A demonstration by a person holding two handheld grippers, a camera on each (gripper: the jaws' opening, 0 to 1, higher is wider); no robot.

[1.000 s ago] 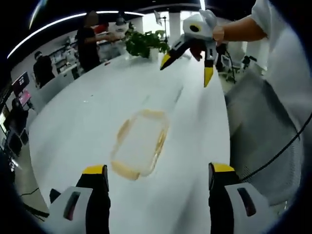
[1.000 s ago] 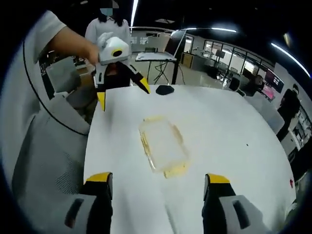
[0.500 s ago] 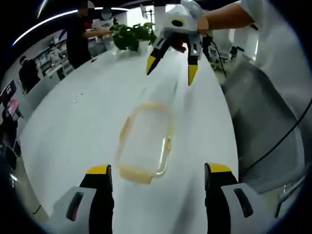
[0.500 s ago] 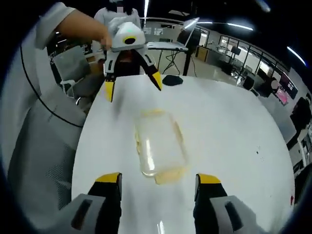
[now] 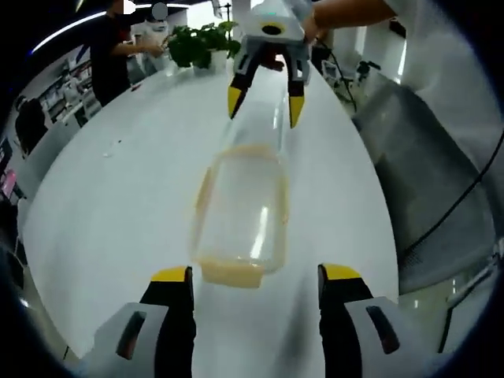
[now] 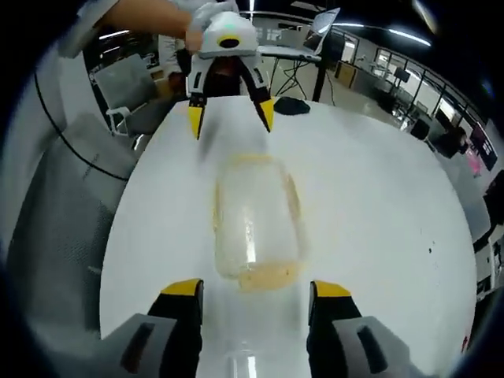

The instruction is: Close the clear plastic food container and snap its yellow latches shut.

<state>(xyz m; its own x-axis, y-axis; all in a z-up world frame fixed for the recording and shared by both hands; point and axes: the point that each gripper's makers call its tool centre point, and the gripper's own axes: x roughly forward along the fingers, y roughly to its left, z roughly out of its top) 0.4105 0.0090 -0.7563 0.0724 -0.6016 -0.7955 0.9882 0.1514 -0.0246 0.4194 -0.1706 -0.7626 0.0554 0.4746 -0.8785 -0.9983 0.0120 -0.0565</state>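
Observation:
The clear plastic container point(image 5: 240, 209) lies flat on the white table point(image 5: 118, 181), with yellow latches along its rim and one latch point(image 5: 230, 273) at the end nearest me. My left gripper point(image 5: 256, 274) stands open at that end, a jaw on each side of it. My right gripper point(image 5: 265, 104) hangs open over the far end. In the right gripper view the same container point(image 6: 256, 220) lies lengthwise, with the right gripper point(image 6: 257, 288) open at its near latch point(image 6: 268, 277) and the left gripper point(image 6: 231, 118) open beyond it. Neither gripper holds anything.
A grey mesh chair point(image 5: 425, 157) stands by the table's right edge. A potted plant point(image 5: 197, 43) and a person point(image 5: 106, 55) are at the table's far end. A black object point(image 6: 293, 105) lies behind the left gripper. The table edge point(image 6: 126, 228) runs close on the left.
Both grippers have come in toward the container's two ends and now face each other along its length. The container has stayed where it was.

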